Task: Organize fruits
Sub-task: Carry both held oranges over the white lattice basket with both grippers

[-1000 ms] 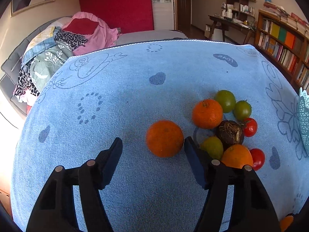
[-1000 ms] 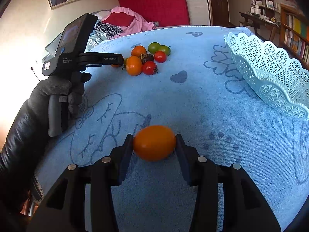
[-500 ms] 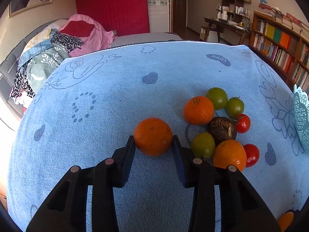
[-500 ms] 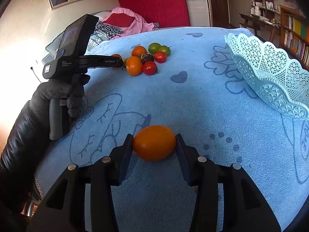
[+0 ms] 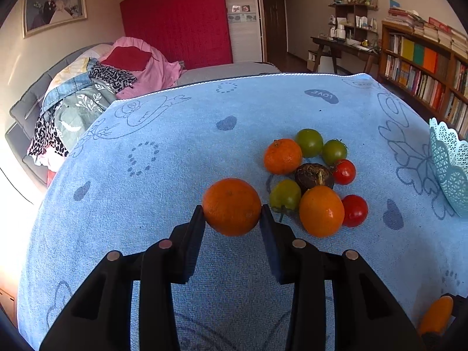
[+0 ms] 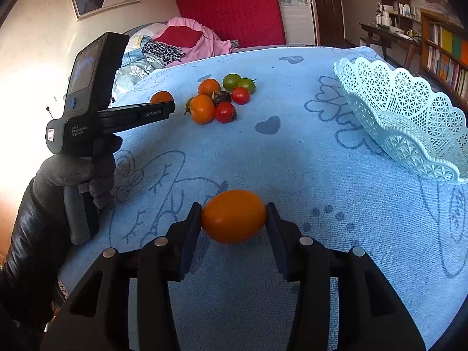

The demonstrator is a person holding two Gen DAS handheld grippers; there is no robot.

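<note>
Blue cloth covers the desk. Left hand-held gripper [image 5: 232, 215] pinches an orange [image 5: 231, 206] mid-frame; right hand-held gripper [image 6: 233, 215] pinches a yellow fruit [image 6: 233, 216], likely both bound for the basket [image 6: 409, 122] at right.

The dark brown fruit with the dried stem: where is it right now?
In the left wrist view the dark brown fruit sits on the blue towel right of centre, mid-cluster, between the tangerine and a red tomato.
</note>
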